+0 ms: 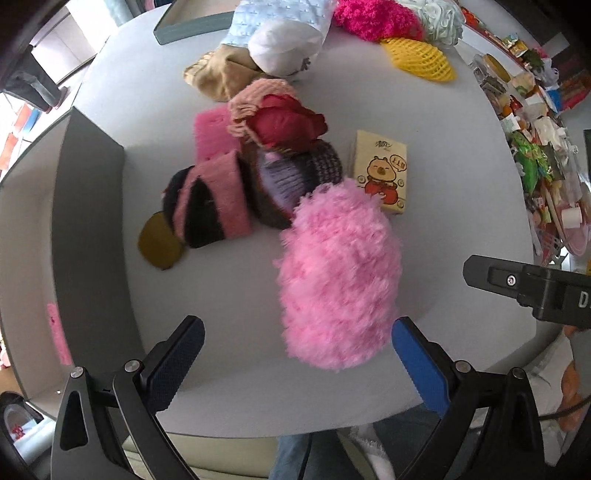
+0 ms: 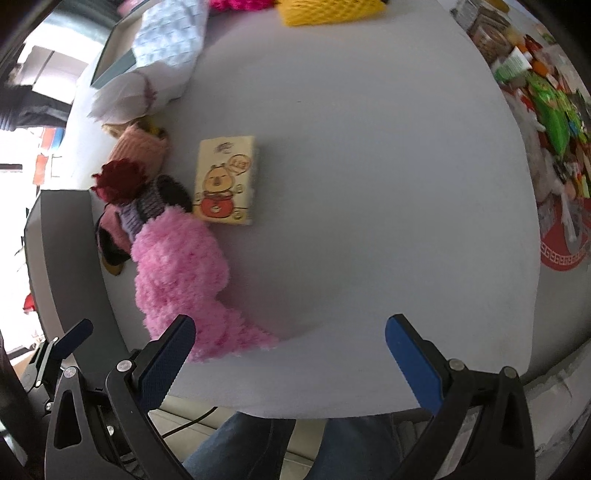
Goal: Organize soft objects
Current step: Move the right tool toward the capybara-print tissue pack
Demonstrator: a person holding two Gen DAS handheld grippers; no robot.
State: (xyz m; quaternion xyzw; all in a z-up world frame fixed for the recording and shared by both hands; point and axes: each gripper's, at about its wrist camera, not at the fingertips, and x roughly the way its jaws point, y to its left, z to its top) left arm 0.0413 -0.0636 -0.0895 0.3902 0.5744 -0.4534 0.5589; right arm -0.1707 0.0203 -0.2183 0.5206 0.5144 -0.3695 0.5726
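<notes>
Blue fingers (image 1: 184,365) flank fluffy pink sock (image 1: 338,277), apart.

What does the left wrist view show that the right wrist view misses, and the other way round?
Only the left wrist view: the pale green pouf, the pink sponge and the right claw's body at its right edge. Only the right wrist view: the red patterned mat and one finger of the left claw at its left edge. Both share the fluffy pink item, the cartoon tissue pack, the yellow foam net and open claws.
</notes>
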